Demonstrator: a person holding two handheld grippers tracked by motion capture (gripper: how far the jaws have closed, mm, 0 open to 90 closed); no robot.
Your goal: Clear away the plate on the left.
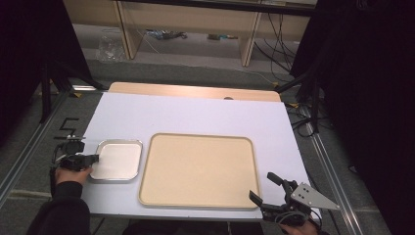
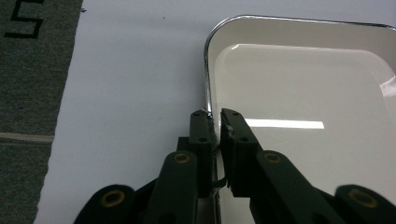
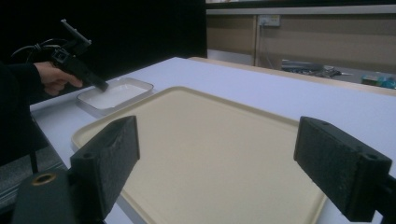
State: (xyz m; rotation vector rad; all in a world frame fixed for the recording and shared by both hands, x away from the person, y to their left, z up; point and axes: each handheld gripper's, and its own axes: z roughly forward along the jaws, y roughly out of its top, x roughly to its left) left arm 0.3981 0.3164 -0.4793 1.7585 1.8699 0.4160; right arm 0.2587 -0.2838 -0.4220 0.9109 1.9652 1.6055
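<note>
A small metal tray (image 1: 117,159) with a white inside lies at the table's left front. My left gripper (image 1: 95,158) comes at it from the left. In the left gripper view the jaws (image 2: 215,114) are shut on the tray's left rim (image 2: 206,70), one pad outside and one inside. A large beige tray (image 1: 198,169) lies beside it, mid-table. My right gripper (image 1: 262,185) stands open at the beige tray's front right corner with nothing between its pads. From the right gripper view (image 3: 219,140) the beige tray (image 3: 196,112) spreads ahead, and farther left are the small tray (image 3: 119,93) and the left gripper (image 3: 103,87).
Both trays rest on a white table top (image 1: 195,112) with a wooden strip along its far edge. Grey carpet with a tape mark (image 1: 66,128) lies left of the table. Wooden shelving and cables stand beyond it, and dark curtains hang on both sides.
</note>
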